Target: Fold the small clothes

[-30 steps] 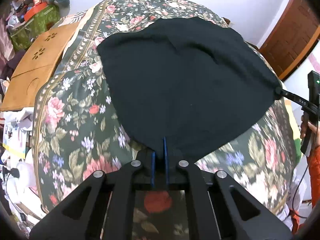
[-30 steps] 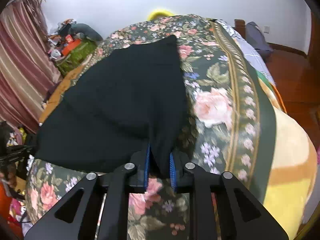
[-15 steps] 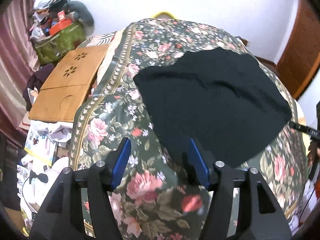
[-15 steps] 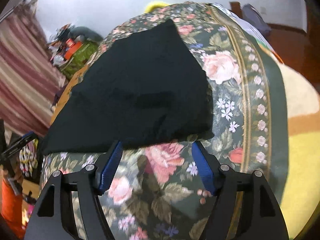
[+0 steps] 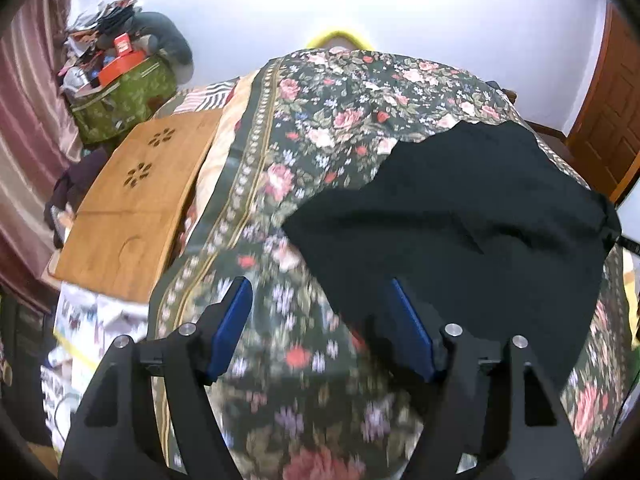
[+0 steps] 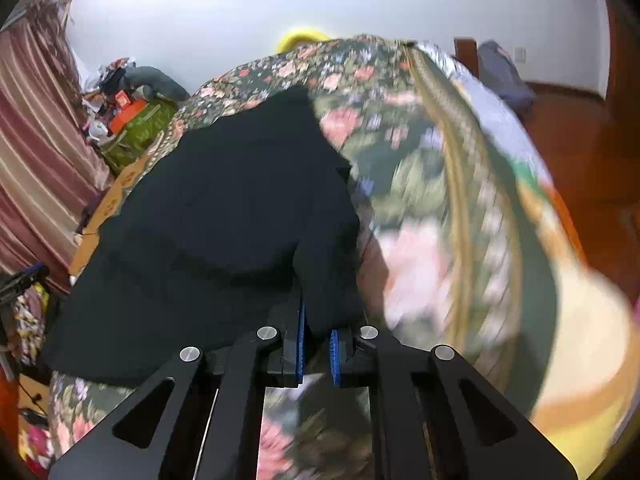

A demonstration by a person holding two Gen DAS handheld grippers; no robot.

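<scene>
A black garment lies spread on a floral bedspread. My left gripper is open and empty; its right finger sits at the garment's near left edge. In the right wrist view the garment fills the left half. My right gripper is shut on the garment's near right corner, and a fold of cloth rises from between the blue pads. The right gripper's tip also shows in the left wrist view at the garment's far right corner.
A wooden lap table lies on the left side of the bed. A green box piled with clutter stands behind it. Striped curtains hang at left. A wooden door and wood floor are at right.
My right gripper, open half a second ago, has shut on the garment's near right corner. My left gripper let go of the cloth a second ago, stays open and has shifted left.
</scene>
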